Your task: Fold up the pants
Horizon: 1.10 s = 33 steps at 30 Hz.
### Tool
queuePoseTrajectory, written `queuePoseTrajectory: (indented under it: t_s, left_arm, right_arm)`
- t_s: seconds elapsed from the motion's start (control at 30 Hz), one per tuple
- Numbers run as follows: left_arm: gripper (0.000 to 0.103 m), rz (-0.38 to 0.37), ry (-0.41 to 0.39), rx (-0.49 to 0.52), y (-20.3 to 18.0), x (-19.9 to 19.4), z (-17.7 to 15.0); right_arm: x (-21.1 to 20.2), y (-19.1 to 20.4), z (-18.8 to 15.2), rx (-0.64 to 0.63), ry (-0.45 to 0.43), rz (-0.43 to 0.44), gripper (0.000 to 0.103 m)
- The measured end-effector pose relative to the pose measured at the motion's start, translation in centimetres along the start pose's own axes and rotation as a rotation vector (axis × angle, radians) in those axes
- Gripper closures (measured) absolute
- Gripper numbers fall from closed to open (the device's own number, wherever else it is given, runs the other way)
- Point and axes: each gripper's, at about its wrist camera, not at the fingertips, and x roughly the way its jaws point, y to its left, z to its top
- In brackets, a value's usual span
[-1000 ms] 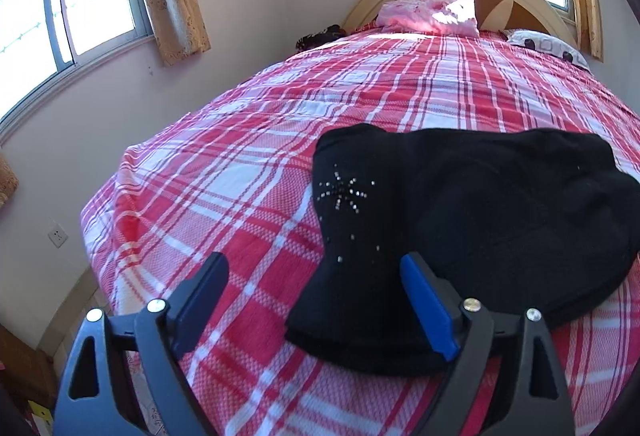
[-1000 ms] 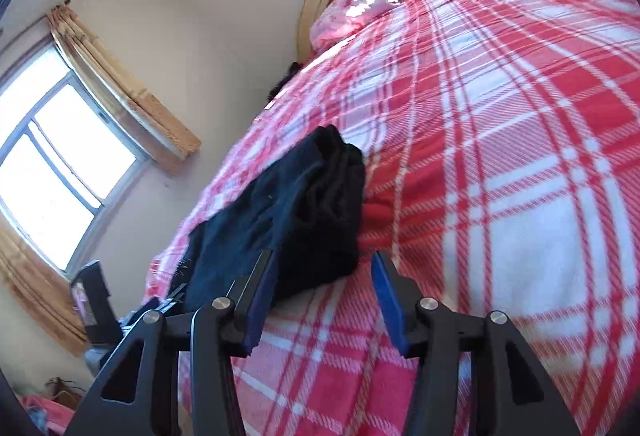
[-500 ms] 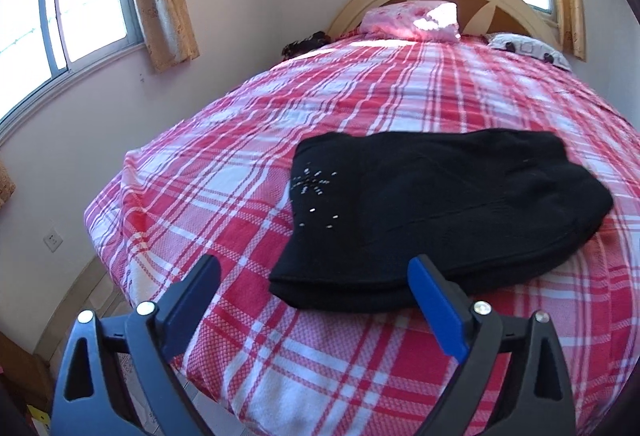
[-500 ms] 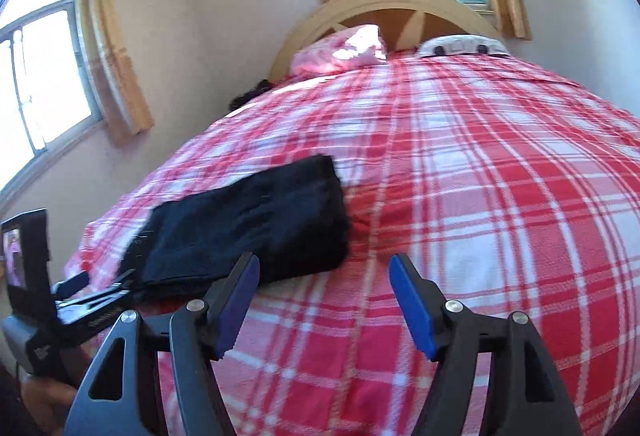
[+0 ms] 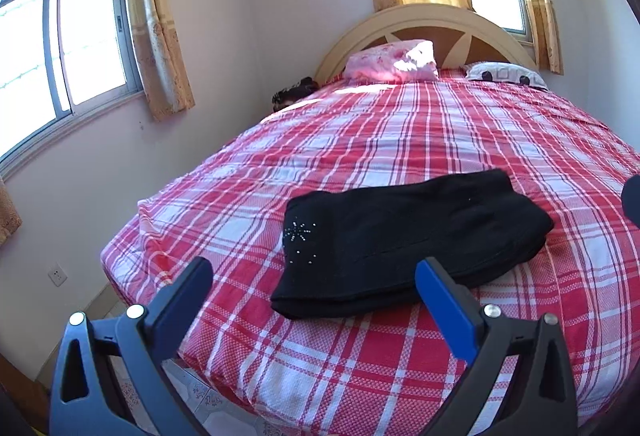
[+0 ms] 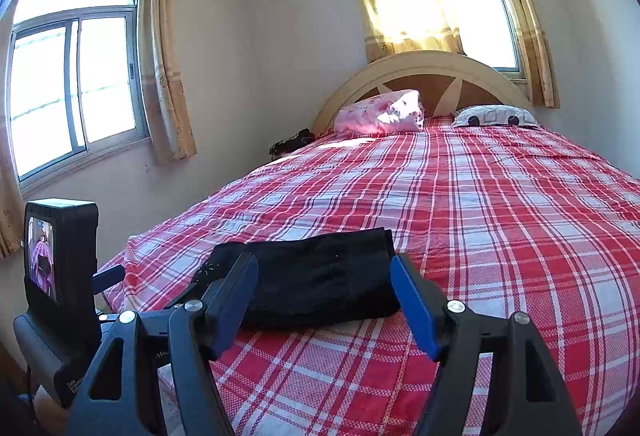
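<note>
Black pants (image 5: 404, 240) lie folded into a compact rectangle near the foot of the bed, with a small rhinestone star on the left end. They also show in the right wrist view (image 6: 320, 280). My left gripper (image 5: 316, 276) is open and empty, held back from the pants' near edge. My right gripper (image 6: 324, 272) is open and empty, also held back in front of the pants. Neither gripper touches the cloth.
The bed has a red and white plaid cover (image 5: 440, 139). A pink pillow (image 5: 392, 65) and a white patterned pillow (image 5: 506, 73) lie by the headboard (image 5: 424, 23). A dark object (image 5: 294, 95) sits at the bed's far left edge. The left gripper's camera unit (image 6: 60, 260) shows at left.
Both grippers have pulled back and up from the folded pants, which now look smaller and farther away. The right view has levelled out. The pants have not moved.
</note>
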Motion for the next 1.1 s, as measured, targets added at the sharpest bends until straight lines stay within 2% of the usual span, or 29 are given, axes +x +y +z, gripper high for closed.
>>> queuePoseTrajectory:
  t_s: [0.2, 0.7, 0.97, 1.1]
  left_arm:
    - [0.0, -0.03, -0.001, -0.017, 0.1, -0.8, -0.3]
    - [0.0, -0.003, -0.015, -0.014, -0.1, -1.4, -0.4]
    - [0.0, -0.01, -0.001, -0.032, -0.2, -1.1, -0.5]
    - [0.0, -0.014, 0.032, -0.028, -0.4, -0.6, -0.8]
  right_arm:
    - [-1.2, 0.1, 0.4, 0.007, -0.016, -0.008, 0.03]
    - [-1.5, -0.6, 0.1, 0.051, 0.001, -0.012, 0.029]
    - [-1.1, -1.1, 0.0, 0.068, 0.01, -0.007, 0.029]
    - [-1.0, -1.4, -0.1, 0.08, 0.015, -0.007, 0.029]
